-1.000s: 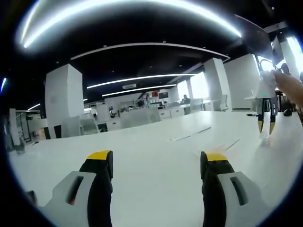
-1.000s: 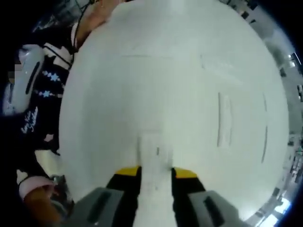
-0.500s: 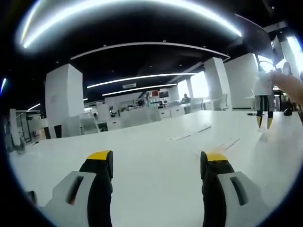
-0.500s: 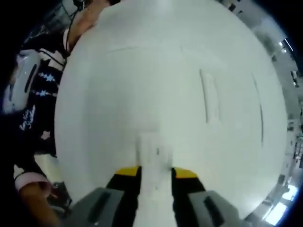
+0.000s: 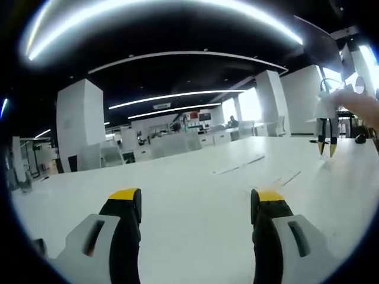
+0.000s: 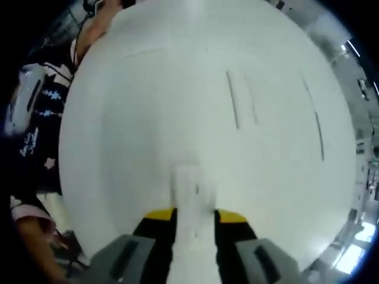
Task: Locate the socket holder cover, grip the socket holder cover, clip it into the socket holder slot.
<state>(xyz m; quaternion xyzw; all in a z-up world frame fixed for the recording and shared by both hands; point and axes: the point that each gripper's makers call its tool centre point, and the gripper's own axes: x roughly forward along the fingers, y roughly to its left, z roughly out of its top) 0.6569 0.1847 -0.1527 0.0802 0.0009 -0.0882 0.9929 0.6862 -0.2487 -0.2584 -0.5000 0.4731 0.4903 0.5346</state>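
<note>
In the right gripper view my right gripper (image 6: 194, 214) is shut on the white socket holder cover (image 6: 190, 189), a flat strip that sticks out past the yellow tips, high over the white table (image 6: 148, 118). Farther along the table lies the long, narrow socket holder (image 6: 239, 107), apart from the cover. In the left gripper view my left gripper (image 5: 197, 198) stands open just over the table with nothing between its fingers. At the right of that view a hand holds the right gripper (image 5: 325, 144) above the table (image 5: 195, 177).
A second thin strip (image 6: 314, 121) lies past the holder; two such strips (image 5: 240, 167) show on the table ahead of the left gripper. A person in dark patterned clothes (image 6: 32, 112) stands at the table's edge. Office desks and pillars (image 5: 80, 127) lie beyond.
The right gripper has risen slightly and tilted with the cover in it, so the holder has slid up and left in its view. The left gripper has not moved.
</note>
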